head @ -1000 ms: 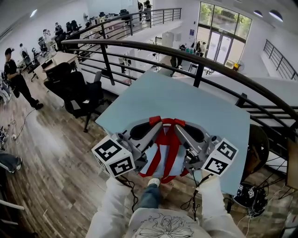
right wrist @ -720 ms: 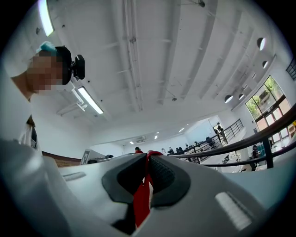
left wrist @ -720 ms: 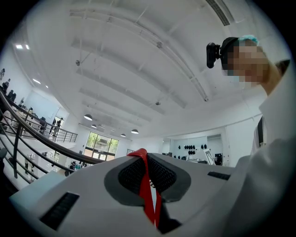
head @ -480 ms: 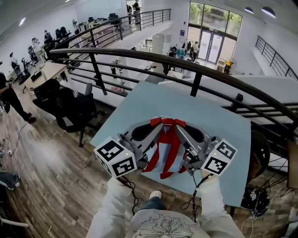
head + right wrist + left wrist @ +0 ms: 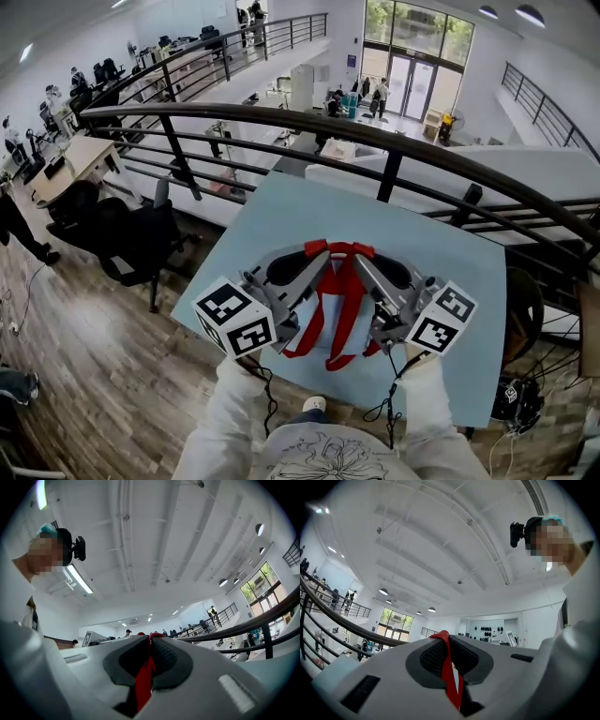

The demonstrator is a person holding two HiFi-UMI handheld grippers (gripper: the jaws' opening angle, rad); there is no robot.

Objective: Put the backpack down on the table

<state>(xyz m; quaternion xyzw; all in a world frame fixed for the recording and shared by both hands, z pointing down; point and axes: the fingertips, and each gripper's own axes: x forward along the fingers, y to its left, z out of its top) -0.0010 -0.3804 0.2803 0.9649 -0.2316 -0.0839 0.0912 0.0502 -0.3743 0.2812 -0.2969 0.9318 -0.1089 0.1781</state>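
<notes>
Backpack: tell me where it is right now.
In the head view, the backpack hangs at centre, gripped between the left hand-held gripper and the right hand-held gripper, over the near part of the light-blue table.

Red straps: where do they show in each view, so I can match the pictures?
Head view: red straps at centre, hanging from the left tool and right tool.
Left gripper view: one strap at lower centre, pinched between the pads.
Right gripper view: one strap at lower centre, pinched likewise.
Shared landmark: the dark railing.
</notes>
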